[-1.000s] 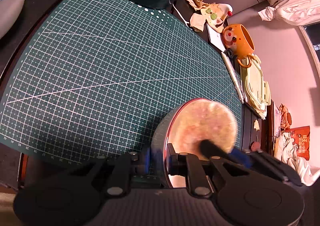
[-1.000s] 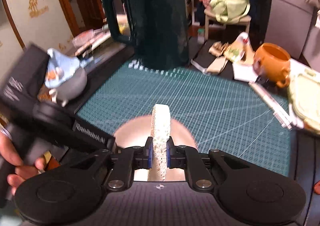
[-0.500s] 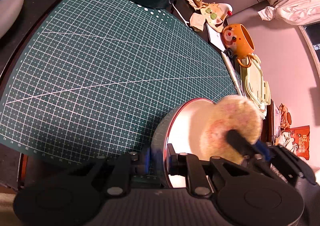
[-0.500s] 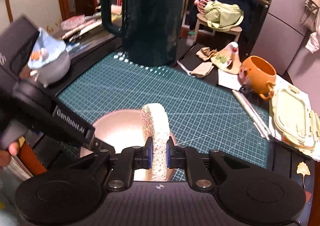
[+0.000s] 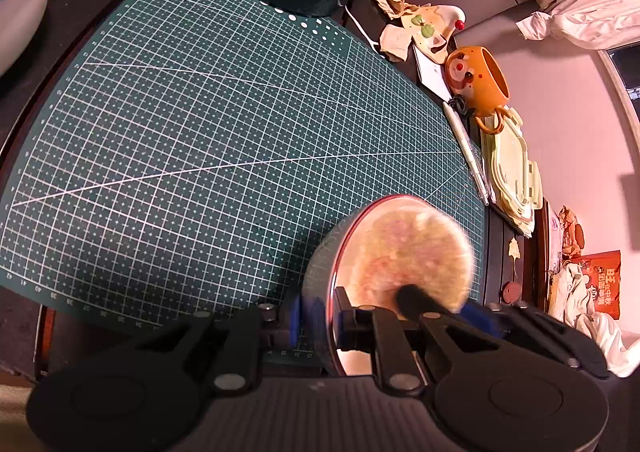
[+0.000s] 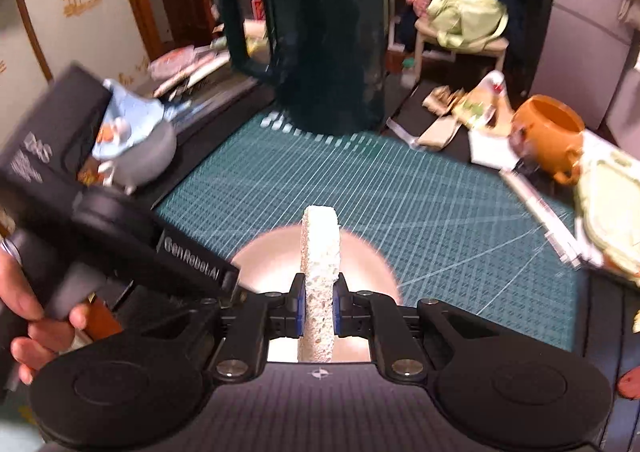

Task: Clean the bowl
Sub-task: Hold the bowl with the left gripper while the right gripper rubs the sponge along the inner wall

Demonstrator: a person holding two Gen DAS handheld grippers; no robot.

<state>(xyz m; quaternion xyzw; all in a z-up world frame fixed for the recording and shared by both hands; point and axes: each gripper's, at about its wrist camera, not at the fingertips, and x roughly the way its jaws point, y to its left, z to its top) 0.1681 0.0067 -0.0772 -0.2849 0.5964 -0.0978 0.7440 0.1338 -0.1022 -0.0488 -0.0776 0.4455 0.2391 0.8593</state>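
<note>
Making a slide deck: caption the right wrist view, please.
Right gripper clamps a sponge edge-on over the bowl on the cutting mat.

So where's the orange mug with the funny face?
The orange mug sits off the right edge of the green cutting mat, between the crumpled paper wrappers and the pale green lids.

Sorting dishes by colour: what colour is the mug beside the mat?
Orange mug with a painted clown-like face; left wrist view shows it best.

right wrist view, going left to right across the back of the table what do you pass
grey pot → dark jug → crumpled paper → orange mug → pale green lids
</note>
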